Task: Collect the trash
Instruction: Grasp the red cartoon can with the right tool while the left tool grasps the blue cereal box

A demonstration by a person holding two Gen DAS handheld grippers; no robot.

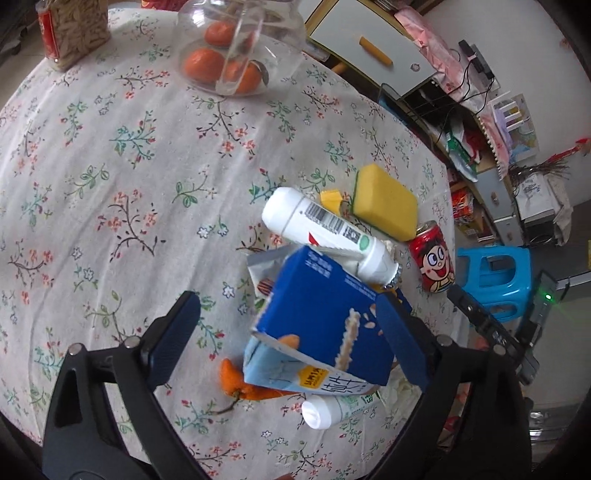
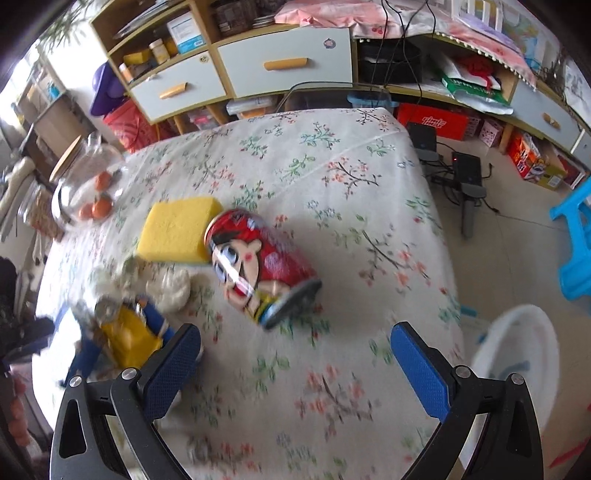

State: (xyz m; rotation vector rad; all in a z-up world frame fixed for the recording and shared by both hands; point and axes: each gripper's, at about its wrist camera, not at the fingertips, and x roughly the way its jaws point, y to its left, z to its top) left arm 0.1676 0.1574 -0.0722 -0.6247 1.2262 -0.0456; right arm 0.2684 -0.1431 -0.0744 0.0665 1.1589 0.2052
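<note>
Non-task furnishings around the floral-print tablecloth [image 1: 110,155]

Clear glass dome jar [image 1: 236,48] holding orange tangerines [image 1: 203,65], at the cloth's far edge; clear packet of pale seeds with a red label [image 1: 74,31] on the far corner to the dome's left. Yellow rectangular sponge with green backing [image 1: 386,201] on the cloth's right side. Off the cloth: wooden shelf unit with grey drawers and orange handles [image 2: 284,61] beyond the far edge; bright blue plastic stool [image 1: 496,278] on the floor to the right; black electronic boxes with cables [image 2: 467,173] on the floor beside the right edge; red carton [image 2: 436,120] under the shelf.
</note>
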